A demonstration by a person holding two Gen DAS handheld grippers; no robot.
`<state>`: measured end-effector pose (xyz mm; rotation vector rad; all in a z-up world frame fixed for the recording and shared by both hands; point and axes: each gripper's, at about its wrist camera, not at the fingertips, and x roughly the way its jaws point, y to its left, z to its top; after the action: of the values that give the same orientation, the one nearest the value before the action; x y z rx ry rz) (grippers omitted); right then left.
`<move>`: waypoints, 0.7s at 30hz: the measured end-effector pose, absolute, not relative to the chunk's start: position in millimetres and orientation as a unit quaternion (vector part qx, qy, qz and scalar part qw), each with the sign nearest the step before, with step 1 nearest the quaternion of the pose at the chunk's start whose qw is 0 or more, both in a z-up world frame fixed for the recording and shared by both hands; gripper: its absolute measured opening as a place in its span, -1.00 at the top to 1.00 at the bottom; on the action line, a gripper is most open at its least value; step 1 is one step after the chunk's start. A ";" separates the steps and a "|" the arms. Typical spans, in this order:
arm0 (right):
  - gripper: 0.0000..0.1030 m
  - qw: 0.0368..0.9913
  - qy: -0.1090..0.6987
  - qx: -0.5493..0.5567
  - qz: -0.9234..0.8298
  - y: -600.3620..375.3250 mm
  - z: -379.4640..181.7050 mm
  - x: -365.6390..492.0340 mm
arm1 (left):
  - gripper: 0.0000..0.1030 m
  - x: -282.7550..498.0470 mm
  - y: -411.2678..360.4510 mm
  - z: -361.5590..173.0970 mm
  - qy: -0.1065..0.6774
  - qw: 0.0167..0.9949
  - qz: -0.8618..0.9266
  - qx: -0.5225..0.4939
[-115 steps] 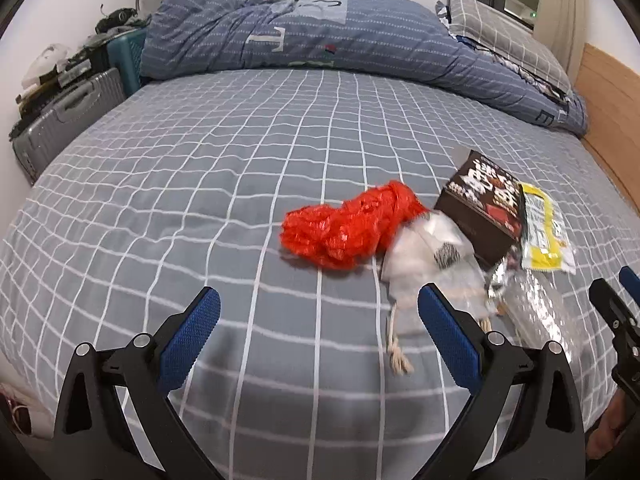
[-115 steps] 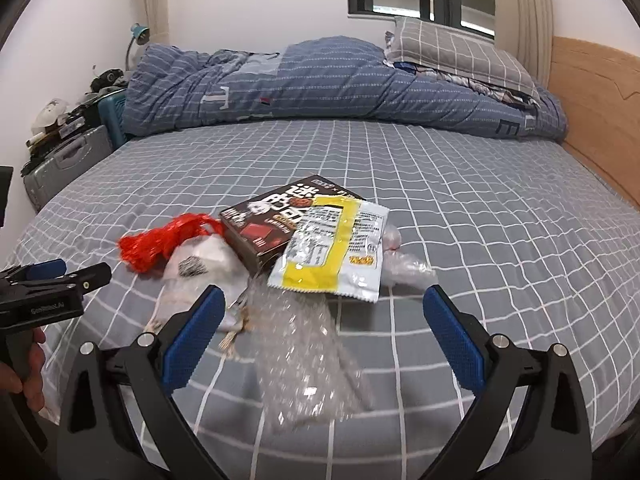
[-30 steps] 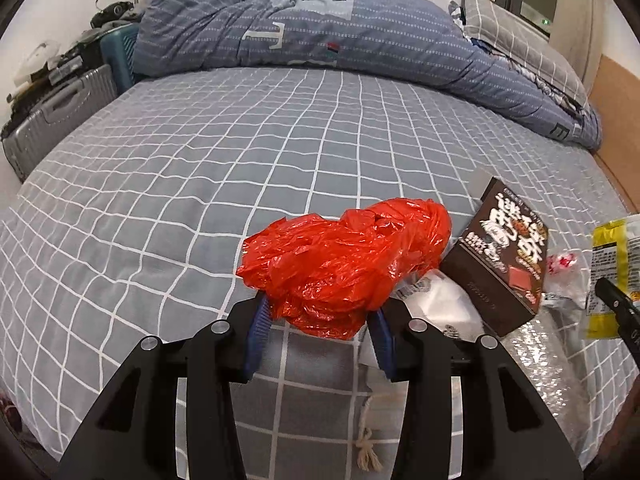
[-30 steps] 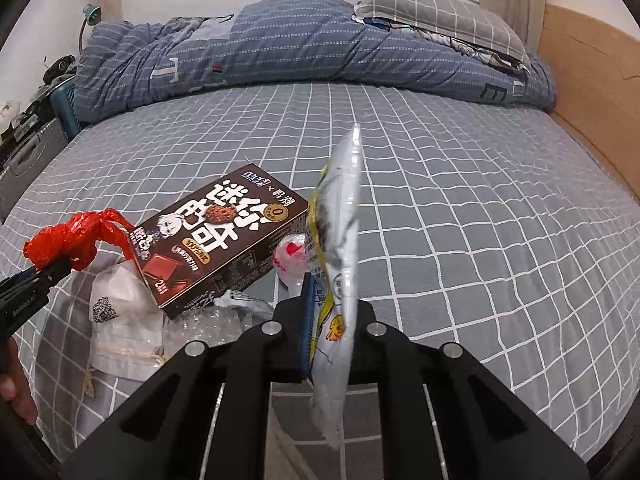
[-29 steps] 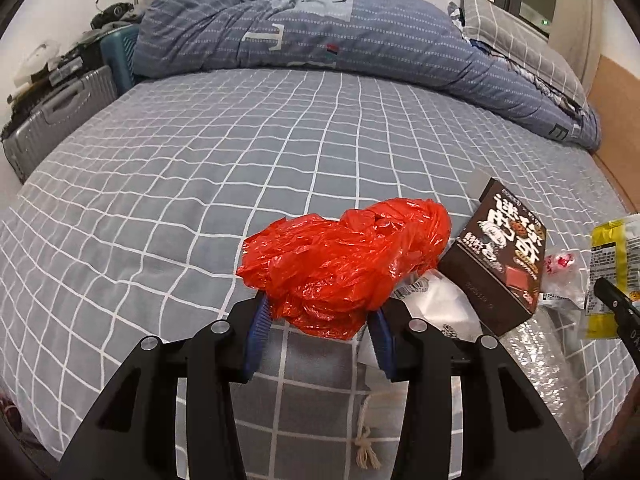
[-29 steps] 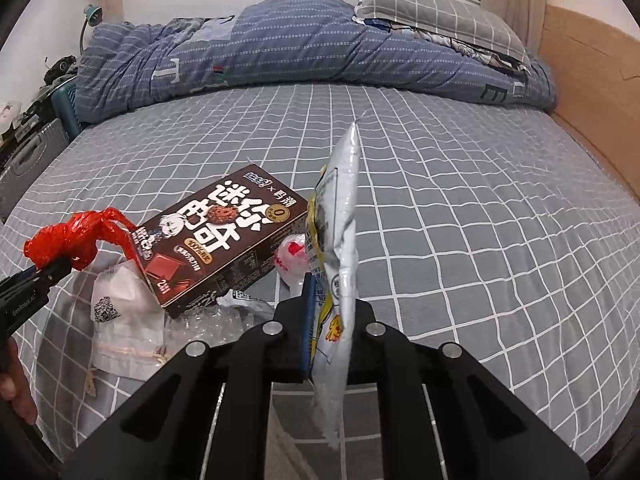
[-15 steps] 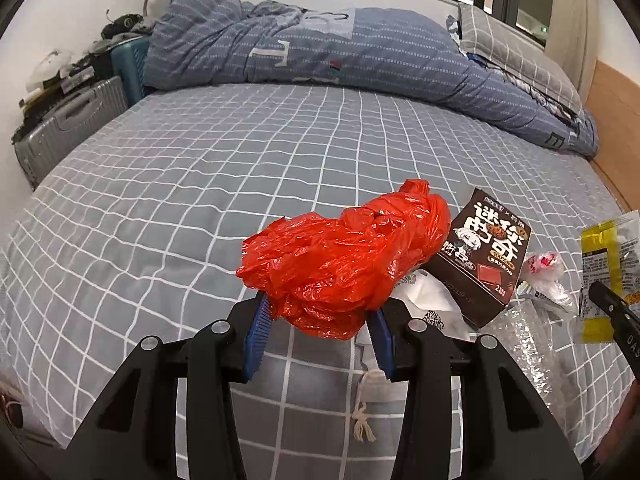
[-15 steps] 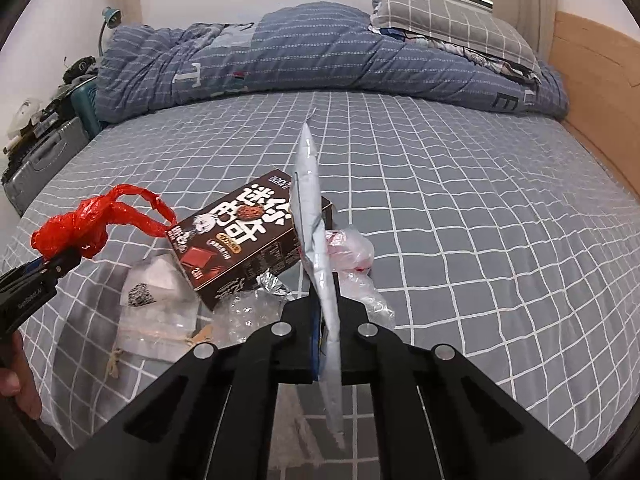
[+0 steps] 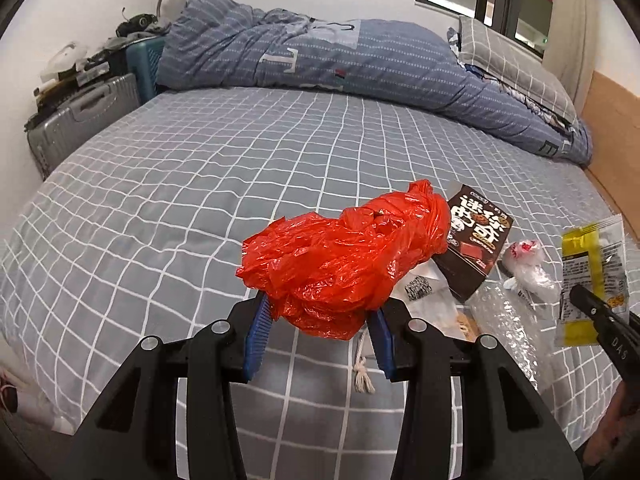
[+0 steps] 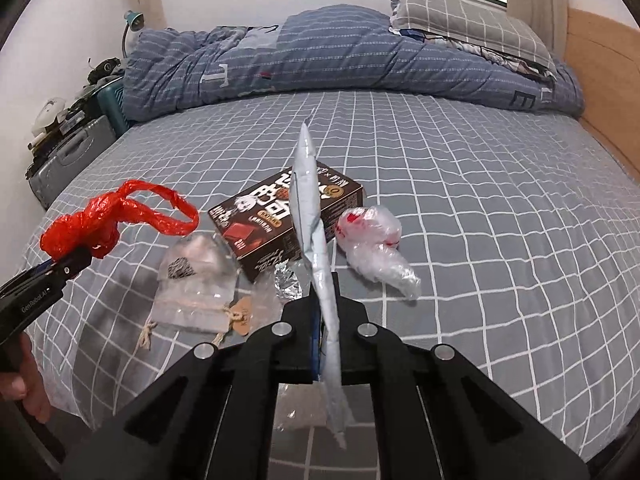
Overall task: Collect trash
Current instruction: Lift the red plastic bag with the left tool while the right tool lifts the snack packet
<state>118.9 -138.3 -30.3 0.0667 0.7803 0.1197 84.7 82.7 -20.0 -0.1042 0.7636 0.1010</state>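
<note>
My left gripper is shut on a crumpled red plastic bag, held above the grey checked bed. From the right wrist view the same red plastic bag hangs at the left. My right gripper is shut on a flat yellow snack packet, seen edge-on and lifted; in the left wrist view the yellow snack packet shows its printed face. On the bed lie a brown biscuit box, a clear drawstring pouch, a crumpled clear wrapper and bubble wrap.
A rolled blue striped duvet and a checked pillow lie along the far side. A wooden headboard runs along the right. A grey suitcase and a teal crate stand at the left beside the bed.
Both grippers have pulled back and up a little with their loads, so the bed litter looks smaller. The yellow packet has swung to stand edge-on.
</note>
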 end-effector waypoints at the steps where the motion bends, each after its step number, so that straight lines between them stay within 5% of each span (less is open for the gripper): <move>1: 0.95 0.923 0.379 0.032 0.058 -137.3 -29.2 115.5 | 0.18 81.6 82.3 -18.7 0.371 0.926 0.048 -0.051; 21: 0.94 0.927 0.369 -0.006 0.073 -110.2 -19.1 77.6 | 0.20 25.7 89.3 -11.3 0.368 0.927 0.050 -0.053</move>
<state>77.6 -110.2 -19.1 -0.0114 0.7558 0.1488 25.7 89.3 -11.3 -0.1094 0.7543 0.1018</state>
